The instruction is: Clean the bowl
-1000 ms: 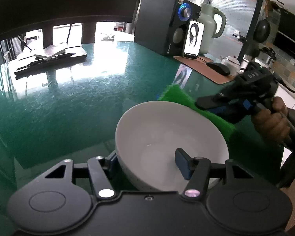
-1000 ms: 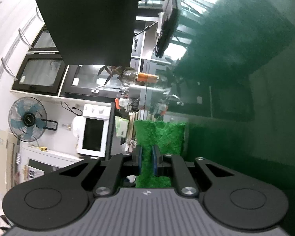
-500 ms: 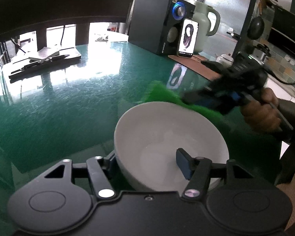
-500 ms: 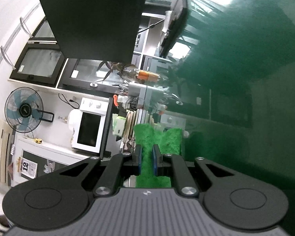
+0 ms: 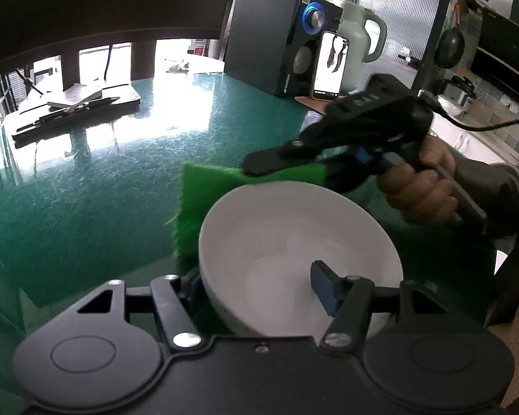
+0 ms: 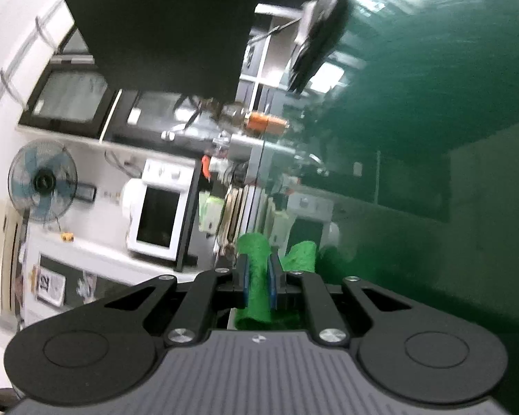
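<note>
- My left gripper (image 5: 259, 285) is clamped on the near edge of the white bowl (image 5: 299, 249). One finger sits outside the wall and the blue pad (image 5: 323, 285) sits inside the bowl.
- The bowl is right in front of my left tool, above the green table (image 5: 97, 186). I cannot tell if its bottom touches the table.
- The inside of the bowl looks white and a bit shiny.
- My right gripper (image 6: 258, 278) is squeezed tight on the green cloth (image 6: 256, 273). Its two blue pads press the cloth from both sides.
- From my left tool I see the green cloth (image 5: 204, 200) hanging just beside the far left rim of the bowl. My right gripper (image 5: 276, 162) holds it there, just past the far rim.
- My right hand (image 5: 422, 190) grips the handle, off to the right of the bowl.
- Farther back on the table a phone (image 5: 329, 65) leans on a black speaker (image 5: 276, 39).
- A pale kettle (image 5: 361, 36) stands behind the phone.
- Far to the left lies a dark tray (image 5: 76, 110) with papers on it.
</note>
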A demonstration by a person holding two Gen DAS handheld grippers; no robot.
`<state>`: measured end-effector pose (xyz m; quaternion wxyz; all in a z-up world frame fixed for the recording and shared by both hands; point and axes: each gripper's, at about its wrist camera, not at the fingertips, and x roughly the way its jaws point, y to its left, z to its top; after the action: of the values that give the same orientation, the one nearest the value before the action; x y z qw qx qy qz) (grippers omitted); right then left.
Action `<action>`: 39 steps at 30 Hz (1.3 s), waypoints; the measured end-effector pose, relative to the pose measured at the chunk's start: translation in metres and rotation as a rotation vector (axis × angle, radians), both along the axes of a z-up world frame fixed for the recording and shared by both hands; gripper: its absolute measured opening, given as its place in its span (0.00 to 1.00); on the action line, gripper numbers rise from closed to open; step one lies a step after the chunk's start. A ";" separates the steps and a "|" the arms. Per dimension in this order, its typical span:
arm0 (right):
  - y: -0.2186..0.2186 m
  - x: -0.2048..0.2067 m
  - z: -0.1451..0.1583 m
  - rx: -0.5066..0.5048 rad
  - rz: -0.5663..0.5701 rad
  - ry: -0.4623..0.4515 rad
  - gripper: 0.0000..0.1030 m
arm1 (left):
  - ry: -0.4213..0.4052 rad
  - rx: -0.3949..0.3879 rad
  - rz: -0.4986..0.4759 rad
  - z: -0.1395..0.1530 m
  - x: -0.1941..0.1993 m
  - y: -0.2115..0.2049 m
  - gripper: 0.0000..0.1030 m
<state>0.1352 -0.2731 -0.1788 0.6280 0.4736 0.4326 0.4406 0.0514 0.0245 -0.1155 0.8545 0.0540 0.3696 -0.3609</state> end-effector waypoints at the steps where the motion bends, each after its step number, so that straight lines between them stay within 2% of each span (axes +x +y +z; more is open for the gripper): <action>1: 0.002 0.001 0.000 -0.001 0.008 -0.003 0.12 | 0.000 0.000 -0.006 0.000 0.000 0.000 0.60; 5: -0.002 -0.004 0.001 0.001 0.011 0.002 0.12 | -0.010 0.011 -0.080 -0.001 0.000 -0.005 0.72; 9: -0.033 -0.037 -0.003 0.024 -0.065 0.047 0.12 | -0.016 0.029 -0.118 -0.001 0.005 -0.006 0.76; 12: -0.046 -0.058 -0.007 0.043 -0.106 0.072 0.12 | -0.014 0.035 -0.081 -0.001 0.007 -0.002 0.76; 17: -0.045 -0.068 -0.011 0.057 -0.120 0.073 0.12 | -0.006 0.038 0.012 0.000 0.000 0.005 0.75; 25: -0.031 -0.049 -0.010 0.052 -0.078 0.071 0.12 | 0.009 0.050 -0.015 0.003 -0.002 0.002 0.66; 32: 0.005 -0.009 0.000 0.004 -0.003 -0.004 0.12 | 0.005 0.041 -0.029 0.002 -0.001 -0.002 0.68; 39: 0.012 -0.003 0.017 0.022 -0.021 -0.073 0.12 | -0.010 0.027 0.044 -0.001 0.005 -0.003 0.76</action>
<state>0.1323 -0.2612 -0.1617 0.6429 0.4685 0.3993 0.4558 0.0568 0.0211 -0.1165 0.8634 0.0590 0.3710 -0.3367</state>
